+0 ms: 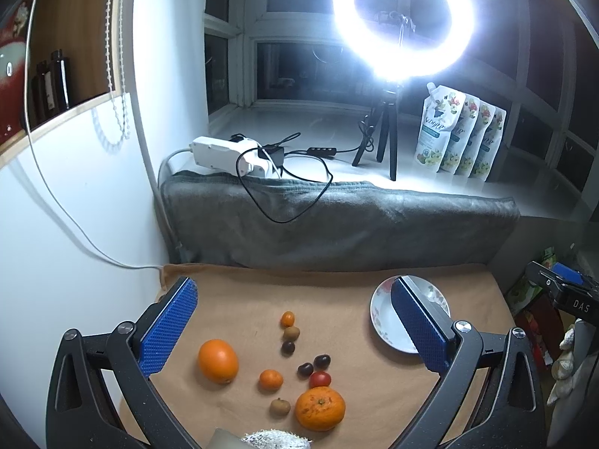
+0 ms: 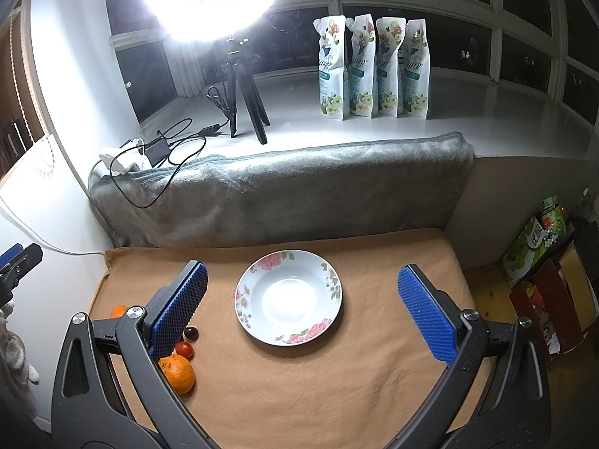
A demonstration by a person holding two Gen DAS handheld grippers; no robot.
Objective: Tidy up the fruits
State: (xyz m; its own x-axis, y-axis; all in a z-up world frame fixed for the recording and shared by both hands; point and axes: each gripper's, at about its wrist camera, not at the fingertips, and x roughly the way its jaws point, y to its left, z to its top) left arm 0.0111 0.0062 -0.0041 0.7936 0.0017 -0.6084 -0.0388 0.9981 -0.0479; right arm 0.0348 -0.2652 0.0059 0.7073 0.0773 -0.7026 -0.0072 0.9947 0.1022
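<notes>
1. We see the fruits lying loose on the tan cloth [image 1: 348, 340] that covers the tabletop, left of the plate: a large orange [image 1: 218, 361] at the left, a mandarin [image 1: 320, 408] nearest us, and a small tangerine [image 1: 270, 379] between the two.
2. Around them lie smaller pieces: a red cherry tomato [image 1: 319, 379] touching the mandarin's far side, two dark grapes [image 1: 313, 365] just beyond it, a third dark grape [image 1: 288, 347], two brown kiwi berries [image 1: 291, 333], and a kumquat [image 1: 287, 318] farthest off.
3. The flowered plate [image 2: 288, 258] sits apart from the fruit on the right half of the cloth, with nothing in it.
4. Our left tongs [image 1: 295, 331] are spread wide and released above the fruit cluster, grasping nothing.
5. Our right tongs [image 2: 301, 314] are likewise released, hovering with the plate framed between the blue pads [image 2: 426, 321].
6. Beyond the cloth a grey blanket [image 2: 280, 191] is folded along the far edge.
7. On the white sill behind it stand a ring light [image 1: 404, 18] on a tripod, four printed pouches [image 2: 374, 67], and a power strip [image 1: 228, 153] with cables.
</notes>
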